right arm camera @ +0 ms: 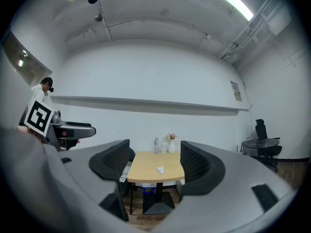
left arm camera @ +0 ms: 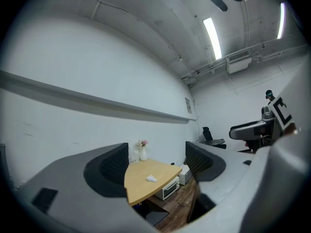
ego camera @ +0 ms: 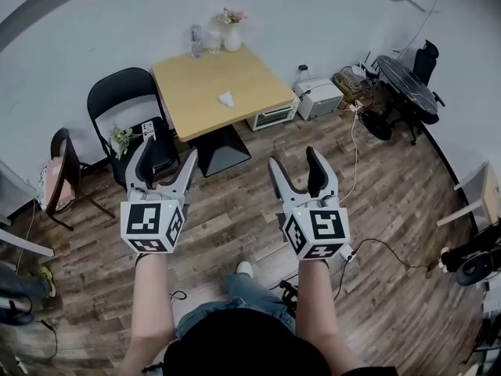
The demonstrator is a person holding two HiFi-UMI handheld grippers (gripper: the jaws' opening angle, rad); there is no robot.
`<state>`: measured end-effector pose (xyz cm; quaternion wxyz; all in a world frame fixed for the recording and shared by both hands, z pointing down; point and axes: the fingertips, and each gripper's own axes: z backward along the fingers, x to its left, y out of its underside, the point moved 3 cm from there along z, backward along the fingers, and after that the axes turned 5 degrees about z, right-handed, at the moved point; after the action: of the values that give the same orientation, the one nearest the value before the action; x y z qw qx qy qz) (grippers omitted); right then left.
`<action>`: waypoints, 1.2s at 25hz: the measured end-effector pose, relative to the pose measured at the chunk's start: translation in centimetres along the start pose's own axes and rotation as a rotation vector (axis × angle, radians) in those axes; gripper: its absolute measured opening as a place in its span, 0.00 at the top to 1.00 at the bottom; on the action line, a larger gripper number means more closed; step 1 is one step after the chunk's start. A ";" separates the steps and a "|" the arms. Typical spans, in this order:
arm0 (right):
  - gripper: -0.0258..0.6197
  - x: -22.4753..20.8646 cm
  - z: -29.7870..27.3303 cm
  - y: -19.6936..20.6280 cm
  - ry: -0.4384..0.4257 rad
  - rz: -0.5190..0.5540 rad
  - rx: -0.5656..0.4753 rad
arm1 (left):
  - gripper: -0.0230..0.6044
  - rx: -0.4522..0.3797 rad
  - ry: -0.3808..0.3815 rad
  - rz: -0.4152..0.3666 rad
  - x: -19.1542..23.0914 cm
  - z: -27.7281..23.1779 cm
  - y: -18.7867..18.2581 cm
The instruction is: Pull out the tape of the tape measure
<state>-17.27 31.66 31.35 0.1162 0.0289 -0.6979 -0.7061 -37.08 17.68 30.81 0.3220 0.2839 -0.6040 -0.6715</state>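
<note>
In the head view my left gripper and right gripper are held side by side above the wooden floor, both open with nothing between their jaws. They point toward a small square wooden table some way ahead. One small white object lies on the table; I cannot make out what it is. The left gripper view shows the open left gripper framing the table and the white object. The right gripper frames them too, with the white object centred. No tape measure is recognisable.
A vase of flowers and a bottle stand at the table's far edge. A black folding chair is left of it; a white oven and printer sit on the floor. A round dark table stands right, with cables nearby.
</note>
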 end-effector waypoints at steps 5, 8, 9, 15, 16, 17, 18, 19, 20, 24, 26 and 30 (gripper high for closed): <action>0.44 -5.1 -5.5 0.1 -0.013 0.003 -0.003 | 0.39 -0.005 -0.033 0.035 0.3 -7.2 0.4; 0.44 -8.0 -8.6 0.0 -0.033 0.014 -0.002 | 0.39 -0.006 -0.069 0.055 0.4 -11.5 0.5; 0.44 -8.7 -9.5 0.1 -0.043 0.015 -0.001 | 0.39 -0.005 -0.082 0.057 0.4 -12.6 0.5; 0.44 -11.2 -13.5 2.2 -0.078 0.016 0.030 | 0.39 0.063 -0.120 0.039 0.0 -17.5 3.5; 0.44 -11.5 -14.0 2.5 -0.082 0.014 0.035 | 0.39 0.075 -0.129 0.040 0.2 -18.1 3.9; 0.44 -11.8 -14.5 2.7 -0.082 0.014 0.038 | 0.39 0.082 -0.135 0.044 0.3 -18.8 4.2; 0.44 -12.2 -15.0 2.8 -0.080 0.013 0.039 | 0.39 0.085 -0.137 0.052 0.4 -19.4 4.3; 0.44 -12.6 -15.5 2.9 -0.075 0.011 0.040 | 0.39 0.085 -0.136 0.060 0.5 -20.0 4.4; 0.44 -12.9 -16.0 3.1 -0.070 0.007 0.042 | 0.39 0.085 -0.134 0.066 0.6 -20.7 4.6; 0.44 -14.3 -18.3 4.2 -0.061 -0.004 0.058 | 0.39 0.105 -0.127 0.075 1.1 -23.5 6.1; 0.44 -15.0 -19.7 4.8 -0.062 -0.003 0.069 | 0.40 0.116 -0.123 0.083 1.3 -25.1 7.0; 0.44 -16.4 -23.4 5.3 -0.068 0.006 0.079 | 0.40 0.125 -0.125 0.109 2.7 -29.1 8.3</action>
<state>4.03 12.07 34.04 0.0932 0.0074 -0.7288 -0.6783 -15.64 -3.20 35.96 0.3012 0.2275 -0.6783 -0.6303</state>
